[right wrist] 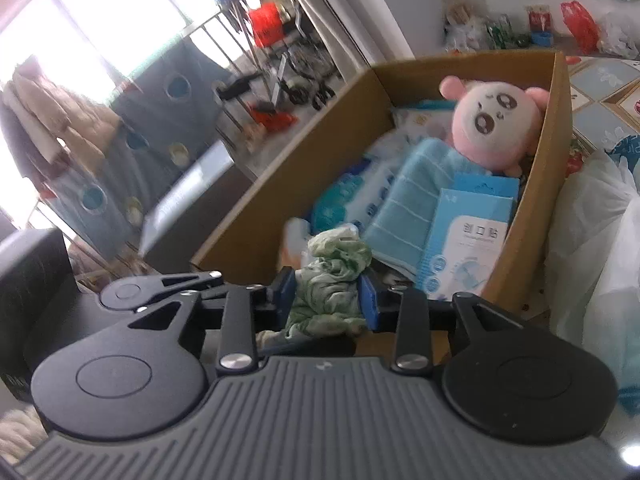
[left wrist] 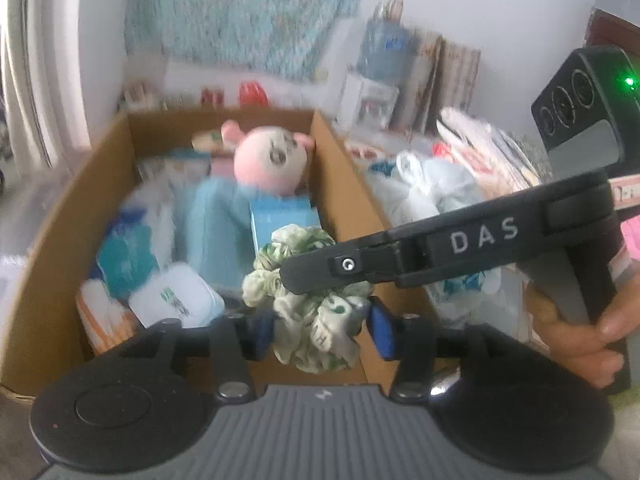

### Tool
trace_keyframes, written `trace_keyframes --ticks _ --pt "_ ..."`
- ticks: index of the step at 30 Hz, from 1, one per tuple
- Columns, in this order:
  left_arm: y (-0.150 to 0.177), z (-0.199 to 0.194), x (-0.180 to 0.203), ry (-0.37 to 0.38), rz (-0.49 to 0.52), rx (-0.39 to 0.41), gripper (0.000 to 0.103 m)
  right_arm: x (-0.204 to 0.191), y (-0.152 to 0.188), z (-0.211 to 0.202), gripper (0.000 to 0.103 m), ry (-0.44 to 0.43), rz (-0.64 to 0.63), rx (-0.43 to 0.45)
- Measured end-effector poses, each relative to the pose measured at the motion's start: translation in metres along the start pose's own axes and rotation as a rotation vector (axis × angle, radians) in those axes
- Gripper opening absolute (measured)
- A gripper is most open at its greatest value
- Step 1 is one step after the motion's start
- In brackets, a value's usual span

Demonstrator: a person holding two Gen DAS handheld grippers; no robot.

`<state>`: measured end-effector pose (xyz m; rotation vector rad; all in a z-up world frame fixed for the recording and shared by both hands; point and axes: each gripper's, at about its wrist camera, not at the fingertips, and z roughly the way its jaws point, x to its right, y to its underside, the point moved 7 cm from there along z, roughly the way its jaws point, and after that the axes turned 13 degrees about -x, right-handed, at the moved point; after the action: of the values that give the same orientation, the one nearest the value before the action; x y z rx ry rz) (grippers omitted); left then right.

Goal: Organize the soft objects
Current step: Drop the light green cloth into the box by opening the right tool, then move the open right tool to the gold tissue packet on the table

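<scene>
A crumpled green-and-white cloth point(left wrist: 316, 320) hangs over the near end of an open cardboard box point(left wrist: 340, 160). My left gripper point(left wrist: 322, 334) has its blue pads against both sides of the cloth. In the right wrist view my right gripper point(right wrist: 327, 302) is closed on the same green cloth point(right wrist: 332, 288), which fills the gap between its pads. One black finger point(left wrist: 400, 252) of the right gripper crosses over the cloth. The box point(right wrist: 554, 152) holds a pink plush doll point(right wrist: 496, 124), a blue striped towel point(right wrist: 416, 208), a light blue packet point(right wrist: 468, 232) and wipe packs point(left wrist: 176, 300).
White plastic bags point(left wrist: 420, 188) and papers are piled right of the box. A person's hand point(left wrist: 580, 328) holds the right gripper's handle beside a black device with a green light point(left wrist: 588, 92). Left of the box stand a drying rack point(right wrist: 272, 60) and hanging clothes.
</scene>
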<state>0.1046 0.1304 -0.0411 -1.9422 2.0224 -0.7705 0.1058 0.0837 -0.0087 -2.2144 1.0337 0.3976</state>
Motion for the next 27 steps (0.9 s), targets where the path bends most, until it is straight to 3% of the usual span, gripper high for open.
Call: trace_keyframes --ticks 4,9,16,22,27 --pt "0.007 0.008 -0.007 -0.013 -0.023 -0.029 0.057 0.009 0.003 0.011 0.051 0.03 -0.009 -0.048" --pt "0.01 0.009 -0.015 -0.031 -0.047 -0.041 0.064 0.015 0.004 0.011 0.057 0.011 -0.018 -0.038" --pt "0.008 0.003 -0.024 -0.067 -0.084 -0.019 0.065 0.02 0.005 0.004 0.062 -0.048 0.017 0.016" --pt "0.001 -0.028 0.007 -0.093 -0.026 0.121 0.077 0.032 0.025 -0.05 0.064 -0.12 0.08 0.166" --pt "-0.005 -0.036 0.074 0.006 0.106 0.182 0.086 0.06 0.05 -0.126 0.067 0.003 0.094 0.294"
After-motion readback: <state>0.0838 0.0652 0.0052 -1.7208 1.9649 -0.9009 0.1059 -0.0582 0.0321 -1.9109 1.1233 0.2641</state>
